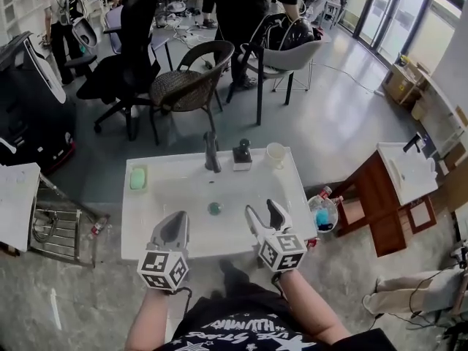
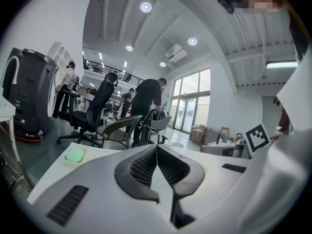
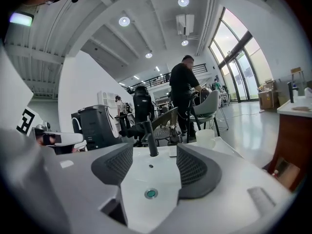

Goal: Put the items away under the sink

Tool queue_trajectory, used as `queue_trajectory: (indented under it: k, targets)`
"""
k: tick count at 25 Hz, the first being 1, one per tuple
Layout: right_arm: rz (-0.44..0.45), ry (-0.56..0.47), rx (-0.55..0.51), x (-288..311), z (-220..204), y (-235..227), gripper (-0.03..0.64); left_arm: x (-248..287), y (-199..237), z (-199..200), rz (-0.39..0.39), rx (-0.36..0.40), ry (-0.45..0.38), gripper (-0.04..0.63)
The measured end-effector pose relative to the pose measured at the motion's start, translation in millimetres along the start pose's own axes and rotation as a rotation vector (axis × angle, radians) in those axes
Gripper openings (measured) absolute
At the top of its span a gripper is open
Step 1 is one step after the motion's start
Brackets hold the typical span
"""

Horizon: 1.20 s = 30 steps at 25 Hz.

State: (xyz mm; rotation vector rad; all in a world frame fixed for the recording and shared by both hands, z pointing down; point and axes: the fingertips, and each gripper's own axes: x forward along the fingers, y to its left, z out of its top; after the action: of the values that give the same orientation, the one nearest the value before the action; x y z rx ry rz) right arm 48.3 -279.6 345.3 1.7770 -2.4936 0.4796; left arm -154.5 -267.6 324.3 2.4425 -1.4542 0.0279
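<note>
Over the near edge of the white rectangular sink, both claws hover with nothing taken; the left gripper is clenched on itself, empty; the right gripper stands released, with only the green drain plug showing between its jaws. The step in hand looks like the reach for a first item; next comes closing on one along the back ledge: the green soap bar in its tray at left, or the dark-topped square dispenser and white cup right of the black tap. On the floor beside the sink, a clear tub holds what may be blue cloth.
</note>
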Motion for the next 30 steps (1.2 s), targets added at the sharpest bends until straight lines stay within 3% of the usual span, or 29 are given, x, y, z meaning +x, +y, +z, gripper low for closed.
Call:
queue_trajectory:
  k: [5,14,25,30]
  targets:
    - [-0.008,-0.024,0.01,48,12,-19,0.286,26,18,6,0.059,-0.013,0.005,0.009]
    - [0.015,0.031,-0.014,120,13,-48,0.342,83,40,14,0.111,-0.04,0.01,0.009]
    - [-0.036,0.07,-0.081,172,12,-80,0.296,121,57,24,0.144,-0.026,0.035,0.009]
    - [-0.024,0.086,-0.162,190,12,-82,0.296,133,60,23,0.146,-0.017,0.058,0.009]
